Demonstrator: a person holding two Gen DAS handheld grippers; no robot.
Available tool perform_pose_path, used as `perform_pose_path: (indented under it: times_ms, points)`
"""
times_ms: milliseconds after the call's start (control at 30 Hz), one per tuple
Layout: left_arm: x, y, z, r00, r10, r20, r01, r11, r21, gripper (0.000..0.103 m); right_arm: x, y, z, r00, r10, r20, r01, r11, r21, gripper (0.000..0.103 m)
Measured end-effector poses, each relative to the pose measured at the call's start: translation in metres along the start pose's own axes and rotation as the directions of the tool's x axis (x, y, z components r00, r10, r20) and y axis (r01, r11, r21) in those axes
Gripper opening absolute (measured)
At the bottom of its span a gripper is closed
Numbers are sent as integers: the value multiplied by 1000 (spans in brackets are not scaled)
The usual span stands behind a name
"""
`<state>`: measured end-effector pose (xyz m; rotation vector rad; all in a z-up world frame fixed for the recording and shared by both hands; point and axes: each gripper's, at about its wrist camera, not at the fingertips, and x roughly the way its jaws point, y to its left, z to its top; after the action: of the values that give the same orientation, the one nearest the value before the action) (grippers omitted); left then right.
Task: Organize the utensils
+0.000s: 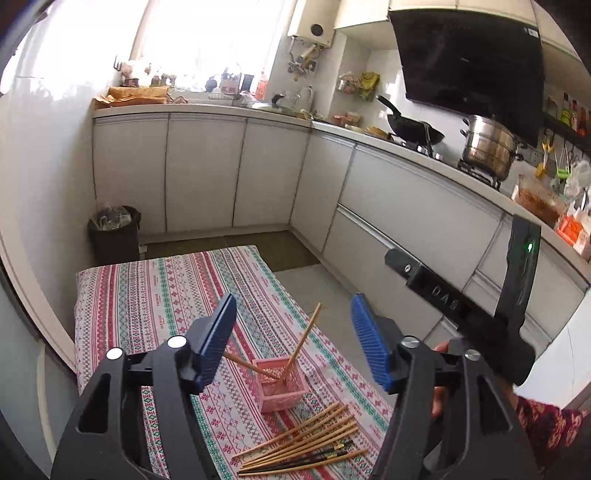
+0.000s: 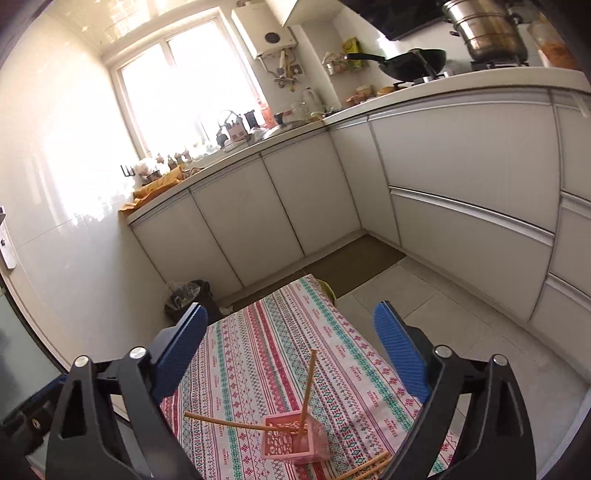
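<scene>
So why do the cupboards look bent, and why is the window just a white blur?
Left wrist view: the fisheye lens bows the cabinet doors and counter edge, and dark corners ring the frame; the window is blown out to white. Right wrist view: the same curving, daylight glare washes over the window and glossy wall, yet the pink basket stays sharp.

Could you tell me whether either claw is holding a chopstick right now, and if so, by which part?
Nothing is held. The left claw and right claw are both open above the table, holding nothing between their pads.
</scene>
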<state>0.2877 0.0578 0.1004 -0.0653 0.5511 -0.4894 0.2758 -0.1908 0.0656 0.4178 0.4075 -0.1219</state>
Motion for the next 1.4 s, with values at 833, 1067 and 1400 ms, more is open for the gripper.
perform_pose_path:
  times_ms: [833,1067,1400]
  points:
    - [150,-126,-198,592,7,-806,661,569,490,57,-51,-203,-144,851,-150,-503,296,929,223,96]
    - [218,-139,-209,517,78,-852,670,583,460,46,-41,-212,-150,836,-128,-533,301,920,250,96]
    - [261,-146,-228,467,115,-877,698,560,446,12,-25,-228,-158,810,-104,-578,316,906,280,96]
